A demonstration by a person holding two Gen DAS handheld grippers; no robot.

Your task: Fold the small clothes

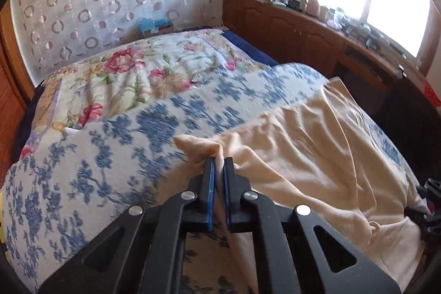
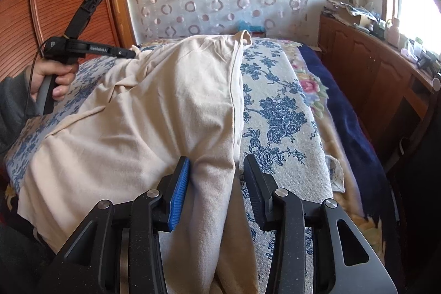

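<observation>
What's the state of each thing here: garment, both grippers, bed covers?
cream garment: unfolded, rumpled, spread on the bed, one corner lifted
left gripper: shut on a bunched corner of the garment
right gripper: open, a strip of the garment between its fingers, right pad clear of it
blue floral cover: spread under the garment
pink floral quilt: wrinkled, lying beyond it

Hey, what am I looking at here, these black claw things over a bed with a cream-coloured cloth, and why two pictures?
A person holds a hand-held gripper in each hand, and each carries a camera looking along its two fingers, so there is one picture per tool. In the left camera's view, the left hand-held gripper is shut on a bunched corner of the cream garment. In the right camera's view, the right hand-held gripper stands open around another part of that garment, not yet pinching. The garment lies on a blue-flowered bedspread.
</observation>
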